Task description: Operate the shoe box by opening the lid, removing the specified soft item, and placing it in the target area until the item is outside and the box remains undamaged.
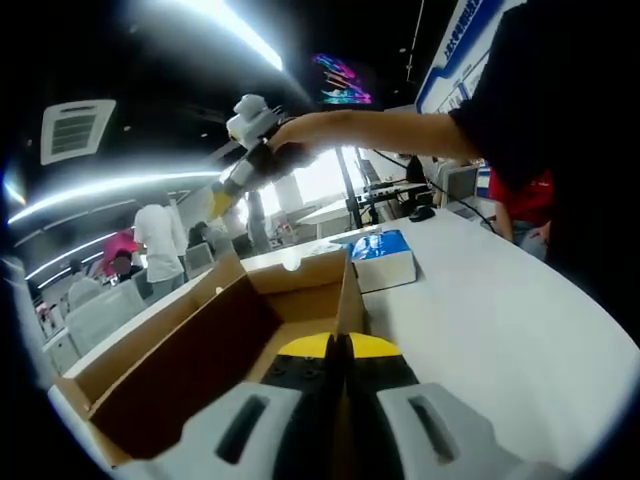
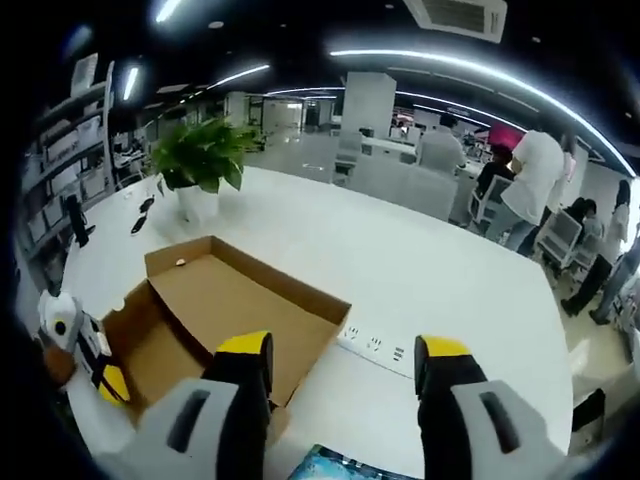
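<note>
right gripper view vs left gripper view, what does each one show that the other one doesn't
Seen from the right gripper view: a potted plant beyond the box, a white power strip on the table beside the box, and the right tongs open above the table. Seen from the left gripper view: a person's arm reaching over, a blue and white box beyond the cardboard, and the left tongs shut at the box wall. Both share the open cardboard box and the white table.

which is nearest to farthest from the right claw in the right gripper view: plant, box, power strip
1. Power strip, just ahead between the right claw tips, on the table.
2. Box, open, ahead to the left; nearly as close.
3. Plant, far left, beyond the box.
</note>
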Available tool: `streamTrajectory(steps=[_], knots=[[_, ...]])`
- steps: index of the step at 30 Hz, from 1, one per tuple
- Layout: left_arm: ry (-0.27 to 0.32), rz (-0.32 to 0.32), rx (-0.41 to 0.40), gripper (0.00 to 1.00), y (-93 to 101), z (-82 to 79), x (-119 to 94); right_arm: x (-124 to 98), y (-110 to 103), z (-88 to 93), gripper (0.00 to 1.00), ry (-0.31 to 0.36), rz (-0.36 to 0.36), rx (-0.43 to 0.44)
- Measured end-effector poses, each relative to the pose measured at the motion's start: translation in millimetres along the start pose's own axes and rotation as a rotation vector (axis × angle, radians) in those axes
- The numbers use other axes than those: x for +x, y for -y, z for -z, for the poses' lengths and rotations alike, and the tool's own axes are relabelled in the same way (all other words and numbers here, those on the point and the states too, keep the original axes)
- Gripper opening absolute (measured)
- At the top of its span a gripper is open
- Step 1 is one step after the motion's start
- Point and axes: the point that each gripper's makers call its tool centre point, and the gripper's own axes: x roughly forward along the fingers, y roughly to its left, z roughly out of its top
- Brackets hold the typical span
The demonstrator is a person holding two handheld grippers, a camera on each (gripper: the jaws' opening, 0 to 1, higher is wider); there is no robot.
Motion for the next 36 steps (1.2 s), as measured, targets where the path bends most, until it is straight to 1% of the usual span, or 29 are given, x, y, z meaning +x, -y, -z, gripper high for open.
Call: streamTrajectory(steps=[2,4,6,10,12,14,18,19,22,24,26,29,32,36], knots=[[0.000,0.000,0.000,0.04,-0.6,2.2,-0.2,11.0,0.4,-0.8,0.59,-0.018,0.002,-0.004],[0.000,0.000,0.001,0.04,-0.8,2.3,-0.3,19.4,-3.6,-1.9,0.59,-0.029,-0.005,-0.001],[0.000,0.000,0.000,0.04,-0.6,1.3,-0.5,27.3,-15.2,-1.8,0.59,-0.048,-0.018,0.012],[0.001,0.000,0.000,0.04,-0.7,2.6,-0.9,53.7,-13.3,-1.1,0.61,-0.089,-0.021,-0.011],[0.001,0.000,0.000,0.04,-1.2,4.1,-0.9,66.2,-13.5,-0.3,0.61,-0.108,-0.030,-0.005],[0.001,0.001,0.001,0.04,-1.5,5.3,-1.0,72.8,-17.9,-0.3,0.61,-0.118,-0.031,0.002],[0.001,0.000,0.001,0.04,-2.0,6.8,-1.1,87.3,-17.6,2.7,0.60,-0.148,-0.021,-0.001],[0.001,0.001,0.001,0.04,-2.0,7.1,-1.2,93.9,-15.4,4.7,0.59,-0.164,-0.017,-0.006],[0.001,0.001,0.001,0.04,-1.9,7.5,-1.2,107.0,-13.1,8.7,0.50,-0.190,-0.015,-0.005],[0.001,0.001,0.001,0.04,-1.9,7.8,-1.0,109.7,-13.2,15.6,0.50,-0.217,-0.006,-0.005],[0.001,0.001,0.001,0.04,-1.8,7.8,-1.0,107.1,-14.4,21.8,0.50,-0.234,0.008,-0.016],[0.001,0.001,0.001,0.04,-1.6,7.3,-0.9,115.8,-11.2,27.8,0.50,-0.250,0.020,-0.005],[0.001,0.001,0.001,0.04,-1.0,6.1,-0.8,124.7,-6.7,31.8,0.48,-0.267,0.035,0.002],[0.001,0.001,0.000,0.04,-0.8,5.8,-0.8,130.3,-6.0,36.1,0.45,-0.289,0.048,0.004]])
